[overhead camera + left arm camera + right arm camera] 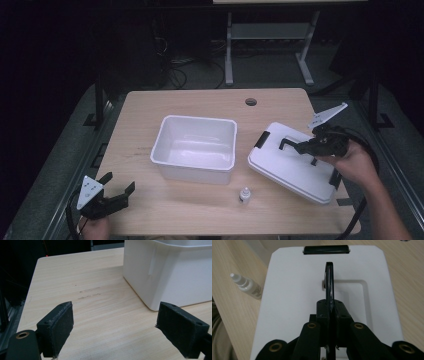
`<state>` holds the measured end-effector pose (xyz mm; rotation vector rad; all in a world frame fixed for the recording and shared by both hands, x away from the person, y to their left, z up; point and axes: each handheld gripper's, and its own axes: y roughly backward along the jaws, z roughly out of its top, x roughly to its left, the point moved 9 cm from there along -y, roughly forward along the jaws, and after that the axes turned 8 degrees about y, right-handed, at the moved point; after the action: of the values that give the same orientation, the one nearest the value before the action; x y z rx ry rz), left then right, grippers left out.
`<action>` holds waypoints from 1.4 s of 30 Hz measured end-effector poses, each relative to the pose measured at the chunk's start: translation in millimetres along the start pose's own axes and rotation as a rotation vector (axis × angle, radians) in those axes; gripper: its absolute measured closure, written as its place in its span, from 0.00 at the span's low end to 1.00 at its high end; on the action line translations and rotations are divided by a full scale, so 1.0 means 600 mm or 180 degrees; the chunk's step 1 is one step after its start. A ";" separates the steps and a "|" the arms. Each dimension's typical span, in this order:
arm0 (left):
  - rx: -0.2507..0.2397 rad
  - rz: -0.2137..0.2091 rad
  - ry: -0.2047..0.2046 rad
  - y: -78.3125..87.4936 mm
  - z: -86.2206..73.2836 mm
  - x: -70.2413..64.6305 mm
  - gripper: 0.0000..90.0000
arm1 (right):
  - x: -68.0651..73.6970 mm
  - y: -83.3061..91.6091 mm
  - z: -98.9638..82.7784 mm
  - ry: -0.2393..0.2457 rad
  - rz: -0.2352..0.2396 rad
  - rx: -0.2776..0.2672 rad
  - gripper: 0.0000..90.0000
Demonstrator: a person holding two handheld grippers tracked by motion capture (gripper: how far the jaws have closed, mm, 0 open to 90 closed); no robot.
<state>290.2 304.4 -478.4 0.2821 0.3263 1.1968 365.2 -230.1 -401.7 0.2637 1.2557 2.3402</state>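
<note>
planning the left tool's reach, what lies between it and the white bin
Bare tabletop; in the left gripper view nothing lies between the open left tool and the white bin.

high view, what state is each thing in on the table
white tub: open, empty, upright
white lid: off the tub, right of it, one edge raised
lid handle: pinched in the right gripper
small dropper bottle: upright, capped
left gripper: open, holding nothing
</note>
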 end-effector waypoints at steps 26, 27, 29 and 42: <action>-0.0027 0.0010 -0.0027 0.002 0.001 -0.005 0.14 | -0.004 -0.048 -0.046 -0.0173 0.0030 0.0047 0.93; -0.0027 0.0006 -0.0027 0.002 0.001 -0.005 0.14 | -0.005 -0.050 -0.048 -0.0170 0.0028 0.0049 0.93; -0.0017 0.0001 -0.0035 0.002 0.000 -0.006 0.14 | -0.005 -0.055 -0.052 -0.0198 0.0047 0.0059 0.93; -0.0012 0.0005 -0.0038 0.001 0.000 -0.006 0.14 | -0.002 -0.090 -0.067 -0.0227 0.0099 0.0094 0.93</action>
<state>288.3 301.4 -477.7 0.2861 0.3133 1.1966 367.9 -234.7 -468.9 0.3755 1.2612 2.3188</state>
